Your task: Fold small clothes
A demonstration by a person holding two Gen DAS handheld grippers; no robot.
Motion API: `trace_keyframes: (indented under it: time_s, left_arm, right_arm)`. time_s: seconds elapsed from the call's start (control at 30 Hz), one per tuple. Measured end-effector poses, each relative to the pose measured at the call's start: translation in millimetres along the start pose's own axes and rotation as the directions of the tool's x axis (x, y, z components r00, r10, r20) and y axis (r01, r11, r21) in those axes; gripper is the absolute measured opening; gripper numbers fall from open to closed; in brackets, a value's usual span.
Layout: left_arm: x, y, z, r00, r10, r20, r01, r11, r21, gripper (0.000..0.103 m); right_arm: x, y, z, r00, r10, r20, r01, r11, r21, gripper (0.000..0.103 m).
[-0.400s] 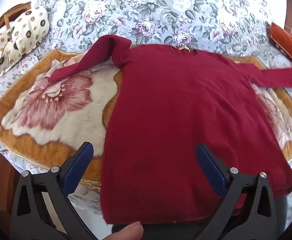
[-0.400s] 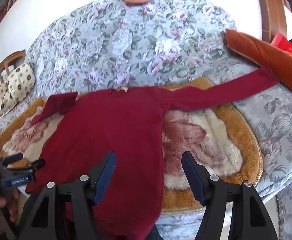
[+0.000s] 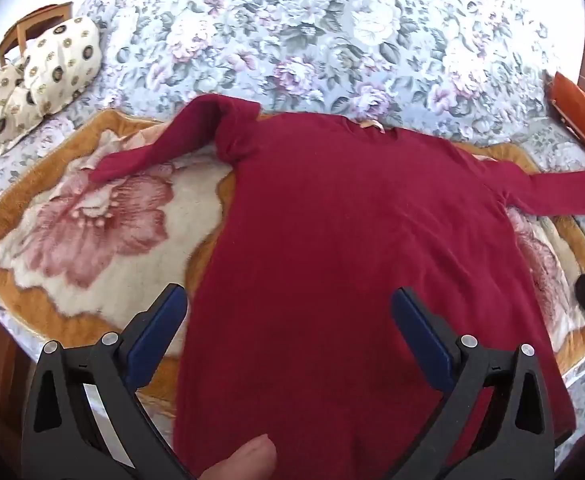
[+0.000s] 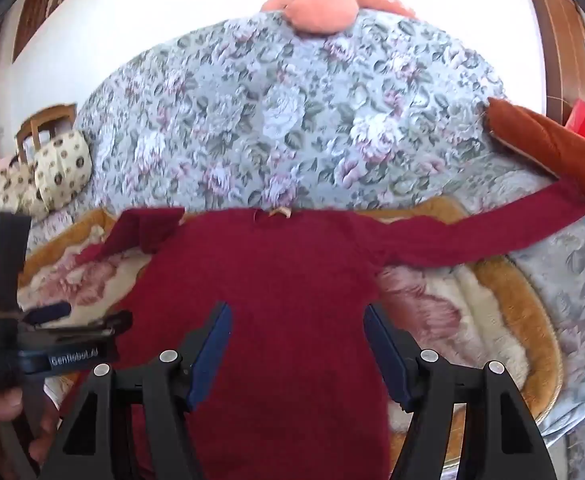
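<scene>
Here a red sweater (image 3: pixel 332 248) lies flat on a plush flowered blanket (image 3: pixel 92 240) spread over a floral sofa (image 3: pixel 312 32). One sleeve is bent back near the spotted cushion (image 3: pixel 52 68); the other stretches toward an orange cushion (image 4: pixel 552 148). The left tongs (image 3: pixel 288 312) and the right tongs (image 4: pixel 296 340) both gape wide above the sweater's lower body, gripping nothing.

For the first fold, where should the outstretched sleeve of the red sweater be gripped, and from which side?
Probably at the cuff end of the outstretched sleeve, with the right tool coming from the right. That sleeve lies flat and straight, its end near the orange cushion, so pinching the tip would let it swing across the sweater. The other sleeve is already bent.
</scene>
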State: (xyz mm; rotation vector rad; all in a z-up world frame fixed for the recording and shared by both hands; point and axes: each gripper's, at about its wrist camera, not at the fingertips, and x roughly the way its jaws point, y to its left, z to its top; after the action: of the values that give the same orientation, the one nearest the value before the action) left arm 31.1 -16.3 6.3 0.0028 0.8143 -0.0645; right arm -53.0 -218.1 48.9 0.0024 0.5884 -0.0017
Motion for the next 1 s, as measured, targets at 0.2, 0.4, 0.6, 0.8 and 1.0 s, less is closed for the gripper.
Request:
trace_keyframes:
  time_s: [0.2,0.4,0.6,0.8,1.0]
  left_arm:
    - [-2.1,-5.9,-10.3,0.999,0.008,0.048,-0.008,1.000,0.002,0.103]
    - [0.5,-9.2,-8.5,0.999,0.000,0.035,0.000,1.000,0.009,0.103]
    - [4.6,-5.4,-8.6,1.000,-0.003,0.016,0.003,1.000,-0.007,0.103]
    - [7.7,1.0,-9.8,1.000,-0.023,-0.002,0.023,0.999,-0.037,0.103]
    - [9.8,5.5,-9.8,0.999,-0.028,-0.016,0.027,0.998,-0.059,0.103]
  right_arm:
    - [-3.9,1.0,-3.9,0.997,-0.049,0.056,0.050,0.998,-0.028,0.066]
    - [1.6,-15.3,-3.3,0.999,-0.033,0.028,0.032,0.999,0.035,0.066]
    - [3.0,-5.8,-4.9,0.999,-0.036,0.023,0.036,0.999,0.000,0.066]
    - [1.4,4.0,-5.0,0.998,-0.050,0.032,0.052,0.998,-0.041,0.066]
    - [3.0,-0.5,-4.0,0.999,-0.042,0.021,0.043,0.999,-0.013,0.067]
